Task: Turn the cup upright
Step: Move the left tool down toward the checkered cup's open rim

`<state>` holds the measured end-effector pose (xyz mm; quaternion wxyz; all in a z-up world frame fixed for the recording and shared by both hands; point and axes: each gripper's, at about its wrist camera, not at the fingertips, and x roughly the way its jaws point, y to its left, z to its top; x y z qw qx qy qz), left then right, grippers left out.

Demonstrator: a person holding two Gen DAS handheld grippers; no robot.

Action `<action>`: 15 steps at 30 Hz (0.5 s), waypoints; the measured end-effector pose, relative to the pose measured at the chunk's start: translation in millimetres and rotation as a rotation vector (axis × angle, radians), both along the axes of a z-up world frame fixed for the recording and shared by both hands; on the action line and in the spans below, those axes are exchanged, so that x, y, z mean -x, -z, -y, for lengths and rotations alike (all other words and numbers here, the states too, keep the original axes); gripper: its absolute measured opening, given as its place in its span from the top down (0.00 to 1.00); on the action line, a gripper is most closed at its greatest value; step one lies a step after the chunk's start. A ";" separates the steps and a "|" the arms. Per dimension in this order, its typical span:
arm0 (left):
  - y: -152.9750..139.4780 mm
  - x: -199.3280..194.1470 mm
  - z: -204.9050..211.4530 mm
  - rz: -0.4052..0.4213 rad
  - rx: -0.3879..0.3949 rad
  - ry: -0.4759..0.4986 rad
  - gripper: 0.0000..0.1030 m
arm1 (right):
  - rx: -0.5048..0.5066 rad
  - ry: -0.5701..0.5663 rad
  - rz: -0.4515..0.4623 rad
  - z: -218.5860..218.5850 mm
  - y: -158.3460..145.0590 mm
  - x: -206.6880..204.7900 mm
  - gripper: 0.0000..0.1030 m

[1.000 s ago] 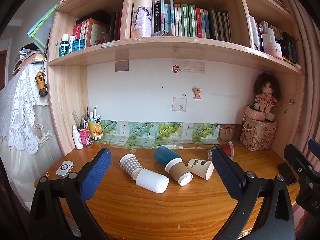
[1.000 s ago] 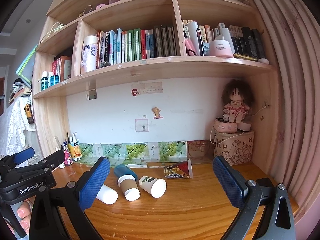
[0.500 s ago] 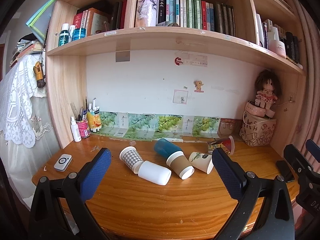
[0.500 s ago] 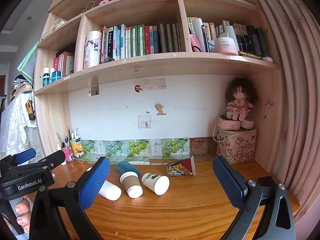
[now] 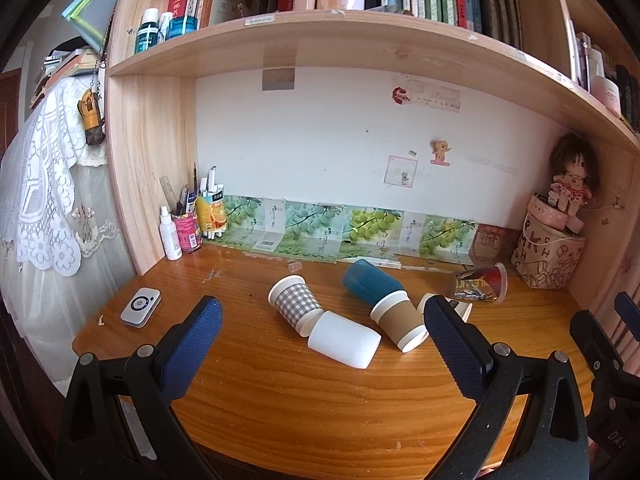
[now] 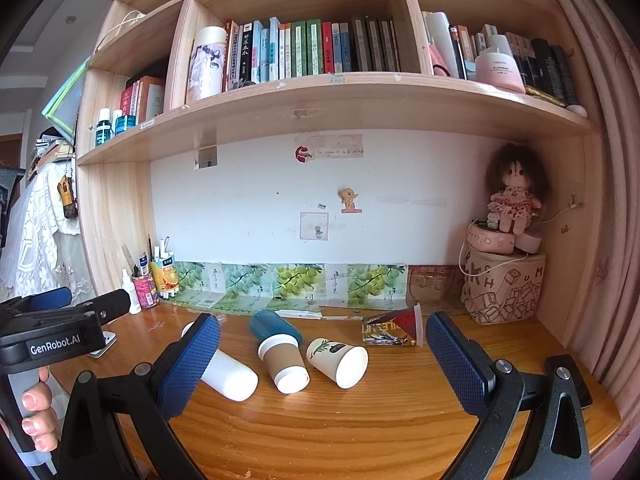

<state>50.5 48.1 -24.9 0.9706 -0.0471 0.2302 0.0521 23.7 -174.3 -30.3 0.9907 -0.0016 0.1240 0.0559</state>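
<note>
Left wrist view: six cups lying tipped on the desk (image 5: 280, 400), all beyond the left gripper (image 5: 322, 340); both grippers, right gripper (image 6: 322, 364) included, gaping wide, gripping nothing.

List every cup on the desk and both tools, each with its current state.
checked cup: on its side
white cup: on its side
blue cup: on its side
brown-sleeved cup: on its side
leaf-print cup: on its side
red-and-black printed cup: on its side, by the back wall
left tool: open, holding nothing
right tool: open, holding nothing
</note>
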 end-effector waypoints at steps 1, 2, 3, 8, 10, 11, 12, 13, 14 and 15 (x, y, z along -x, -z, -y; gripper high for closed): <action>2.4 -5.6 -3.2 -0.016 0.008 -0.010 0.02 | 0.003 -0.006 -0.004 -2.9 2.3 -3.9 0.00; 5.2 -11.9 -7.0 -0.034 0.017 -0.017 0.02 | 0.006 -0.013 -0.008 -5.7 4.9 -7.6 0.00; 8.0 -17.9 -10.4 -0.053 0.026 -0.022 0.02 | 0.009 -0.021 -0.013 -8.0 7.4 -11.9 0.00; 24.5 -48.0 -24.4 -0.140 0.061 -0.038 0.02 | 0.032 -0.054 -0.039 -20.6 22.3 -30.4 0.00; 31.4 -59.2 -28.3 -0.163 0.068 -0.049 0.02 | 0.053 -0.067 -0.045 -26.6 29.2 -37.3 0.00; 35.2 -64.6 -29.8 -0.175 0.071 -0.055 0.02 | 0.066 -0.074 -0.049 -29.8 32.6 -40.7 0.00; 39.3 -70.2 -31.9 -0.189 0.075 -0.062 0.02 | 0.077 -0.081 -0.051 -33.3 36.1 -44.2 0.00; 43.6 -76.5 -33.7 -0.205 0.082 -0.070 0.02 | 0.089 -0.089 -0.055 -36.8 39.7 -47.7 0.00; 47.8 -82.5 -35.5 -0.223 0.092 -0.076 0.02 | 0.100 -0.096 -0.059 -40.3 43.2 -51.1 0.00; 51.7 -88.7 -37.7 -0.239 0.105 -0.080 0.02 | 0.110 -0.103 -0.062 -43.5 46.5 -54.7 0.00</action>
